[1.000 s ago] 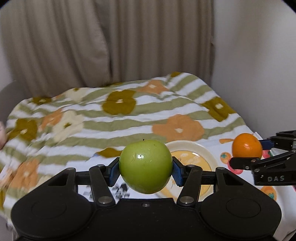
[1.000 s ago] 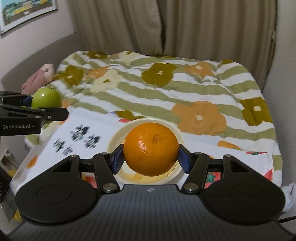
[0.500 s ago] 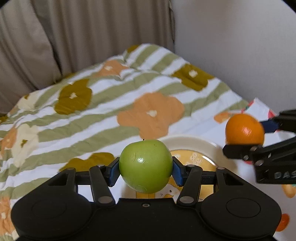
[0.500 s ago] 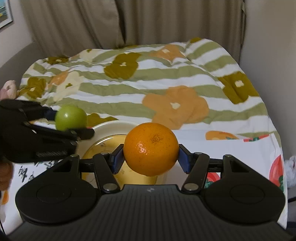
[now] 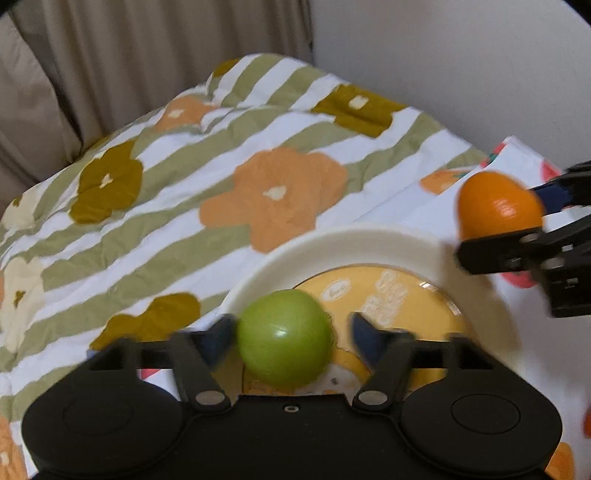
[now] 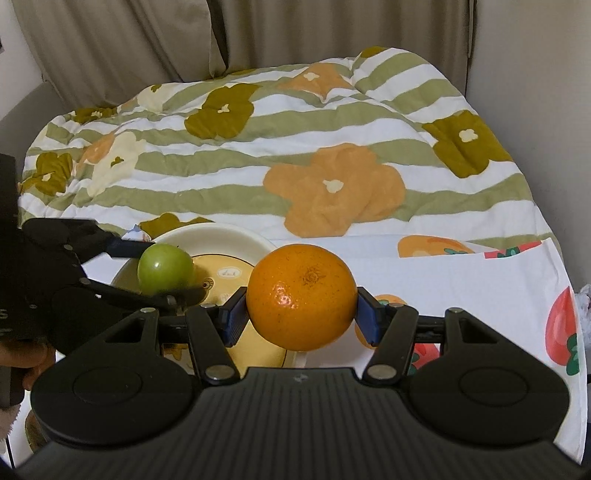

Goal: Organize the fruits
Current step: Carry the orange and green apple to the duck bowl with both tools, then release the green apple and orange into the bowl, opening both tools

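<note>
The left gripper (image 5: 291, 332) has its jaws spread wide, having just been opening; the green apple (image 5: 284, 338) sits between the blue pads, with a clear gap on its right side and the left pad just beside it, too blurred to tell whether it touches. The apple lies over the near-left part of the plate (image 5: 354, 240), a cream dish with a yellow printed centre; whether it rests on the plate or hangs just above it cannot be told. In the right wrist view the same apple (image 6: 165, 269) shows against the plate's (image 6: 221, 236) left rim, with the left gripper's black fingers (image 6: 125, 245) passing above and below it.

The right gripper (image 6: 301, 315) is clamped on the orange (image 6: 301, 297), both blue pads pressed flat against its sides, jaws about half spread. It holds the fruit clear above the plate's right edge and the fruit-print cloth (image 6: 461, 280) under it. From the left wrist view the orange (image 5: 498, 205) hangs beyond the plate's far-right rim.

Both grippers tilt steeply down toward the plate, the left coming in from the left side, the right from the near side, close together but apart. A hand (image 6: 26, 360) grips the left tool's handle at the frame's left edge. Behind lie a flowered striped quilt (image 6: 258, 155) and beige curtains (image 6: 258, 33).
</note>
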